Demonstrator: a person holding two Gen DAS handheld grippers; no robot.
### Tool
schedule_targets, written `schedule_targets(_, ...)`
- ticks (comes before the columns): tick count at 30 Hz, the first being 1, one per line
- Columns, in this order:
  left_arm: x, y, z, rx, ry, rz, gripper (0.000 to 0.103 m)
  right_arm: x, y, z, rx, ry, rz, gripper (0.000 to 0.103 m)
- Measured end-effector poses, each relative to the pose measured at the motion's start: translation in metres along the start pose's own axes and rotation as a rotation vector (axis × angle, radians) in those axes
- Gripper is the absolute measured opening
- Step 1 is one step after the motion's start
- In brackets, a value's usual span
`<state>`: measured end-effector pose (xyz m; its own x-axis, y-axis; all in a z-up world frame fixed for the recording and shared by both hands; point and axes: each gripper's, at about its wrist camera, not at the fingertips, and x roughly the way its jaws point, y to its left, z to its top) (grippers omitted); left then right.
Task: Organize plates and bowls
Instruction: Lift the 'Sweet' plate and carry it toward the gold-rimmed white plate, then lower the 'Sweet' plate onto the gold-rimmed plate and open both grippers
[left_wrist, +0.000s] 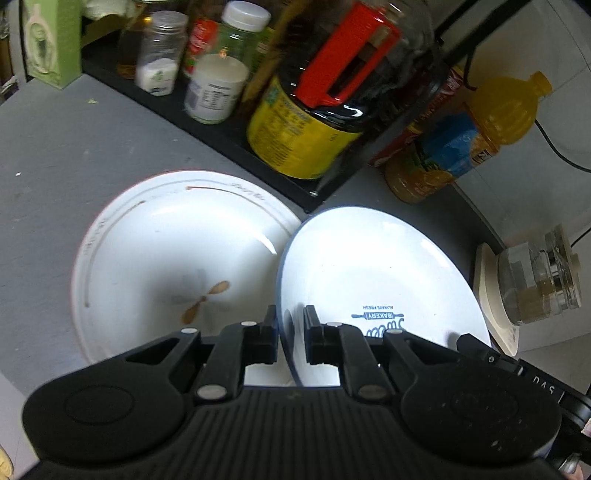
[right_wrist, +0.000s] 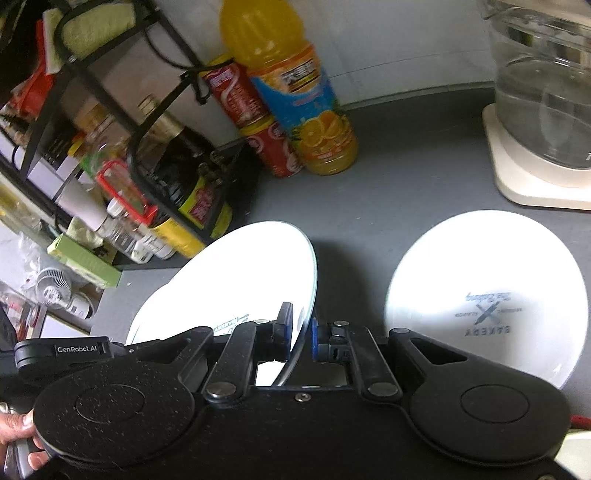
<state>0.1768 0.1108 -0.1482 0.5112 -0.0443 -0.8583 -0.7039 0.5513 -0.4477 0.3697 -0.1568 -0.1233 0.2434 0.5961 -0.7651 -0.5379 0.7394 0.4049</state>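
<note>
Left wrist view: the leaf-pattern plate (left_wrist: 177, 258) lies left of centre on the grey tabletop (left_wrist: 55, 155). My left hand-held gripper (left_wrist: 290, 325) clamps the tilted blue-rimmed bakery plate (left_wrist: 376, 273) at its near edge, and my right hand-held gripper (right_wrist: 302, 325) pinches it too. At lower right of the right wrist view lies another bakery plate (right_wrist: 487, 288). Uneven pull could twist the held plate loose; it could chip its neighbour.

Tilted bakery plate (left_wrist: 369, 266) (rim lifted) beside white plate (left_wrist: 177, 258)
</note>
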Motion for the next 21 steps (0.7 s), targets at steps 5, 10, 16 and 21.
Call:
schedule_targets(5,-0.004,0.020,-0.003,-0.031,-0.003,0.016,0.012,0.007,0.017,-0.002,-0.038,0.009,0.015,0.010)
schedule_targets(10,-0.009,0.039,-0.003,-0.064,-0.011,0.025,0.012,0.015,0.032,-0.004,-0.072,0.026,0.030,0.010)
schedule_targets(16,-0.011,0.060,-0.002,-0.115,-0.008,0.036,0.012,0.028,0.046,-0.008,-0.105,0.051,0.037,0.010)
schedule_targets(21,-0.009,0.072,-0.003,-0.139,0.000,0.054,0.013,0.036,0.053,-0.009,-0.113,0.069,0.041,0.010)
